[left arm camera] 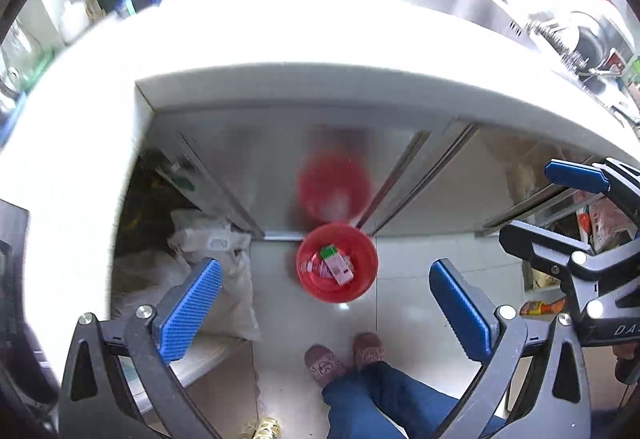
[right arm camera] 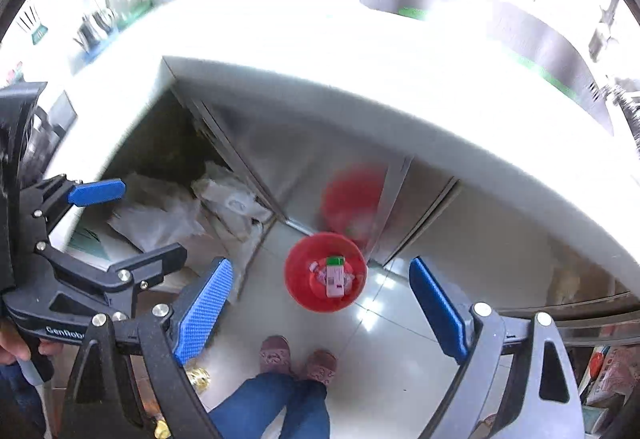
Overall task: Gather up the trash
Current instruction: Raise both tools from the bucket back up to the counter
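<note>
Tiled floor (left arm camera: 400, 299), one red bin (left arm camera: 360, 279), two open tongs (left arm camera: 324, 299) (right arm camera: 320, 303)

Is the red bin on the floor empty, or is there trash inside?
Not empty: the red bin holds a small carton and wrappers at its bottom.

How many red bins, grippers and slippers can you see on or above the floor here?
Red bin: 1
Hand-held gripper: 2, the left hand-held gripper and the right hand-held gripper, both open and empty
Slippers: 2
Total: 5
</note>
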